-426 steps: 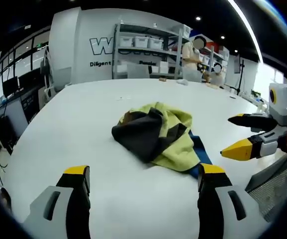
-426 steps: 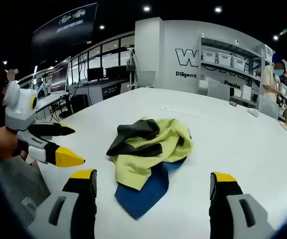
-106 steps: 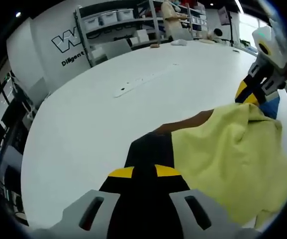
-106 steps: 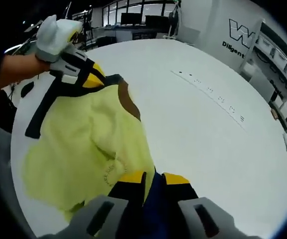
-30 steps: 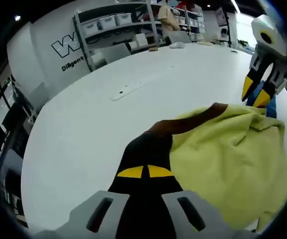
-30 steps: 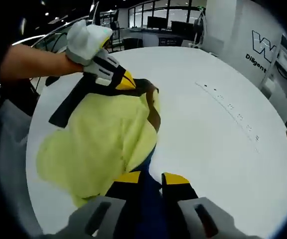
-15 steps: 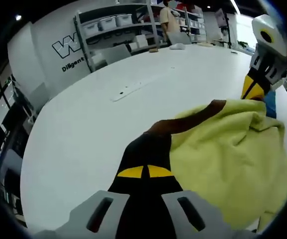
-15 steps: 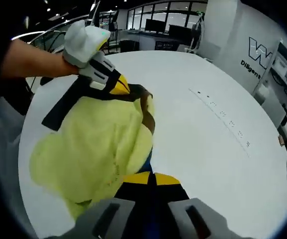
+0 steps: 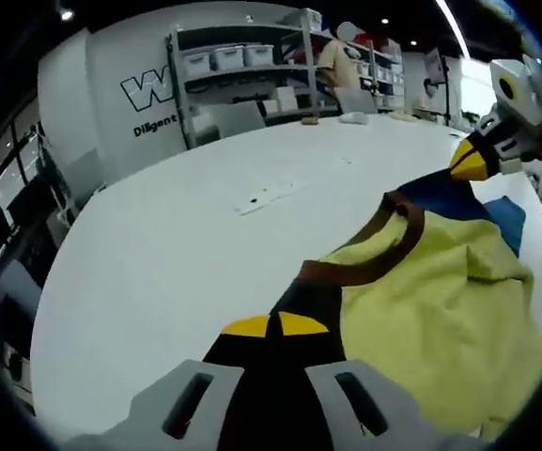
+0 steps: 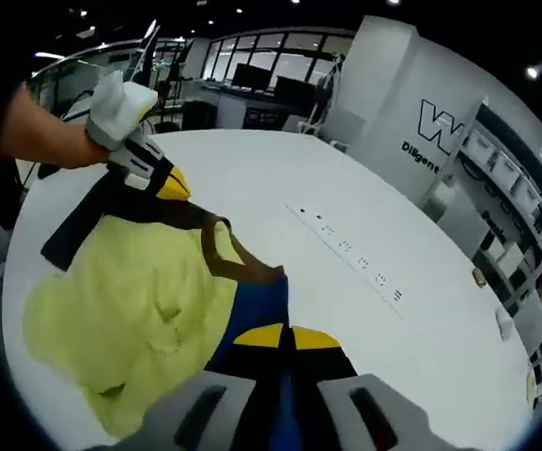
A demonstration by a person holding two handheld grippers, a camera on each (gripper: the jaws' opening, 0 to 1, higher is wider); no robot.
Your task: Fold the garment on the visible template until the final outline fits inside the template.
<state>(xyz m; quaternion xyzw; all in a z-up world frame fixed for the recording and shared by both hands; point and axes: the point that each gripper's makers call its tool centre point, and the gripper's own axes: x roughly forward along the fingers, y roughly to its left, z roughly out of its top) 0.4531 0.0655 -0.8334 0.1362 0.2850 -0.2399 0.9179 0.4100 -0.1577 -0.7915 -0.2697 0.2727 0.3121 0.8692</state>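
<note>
The yellow, black and blue fabric garment point(image 9: 430, 301) is clamped by the closed left gripper point(image 9: 275, 326) and closed right gripper point(image 10: 285, 336) above the white table point(image 9: 158, 254).

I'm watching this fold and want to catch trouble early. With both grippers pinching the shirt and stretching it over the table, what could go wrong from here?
1. The left gripper and right gripper each pinch only a small bit of the garment; pulling further apart could slip one corner free.
2. The yellow body sags bunched below the brown collar, so it may land wrinkled on the white table.
3. No template outline is visible, so placement may miss it.
</note>
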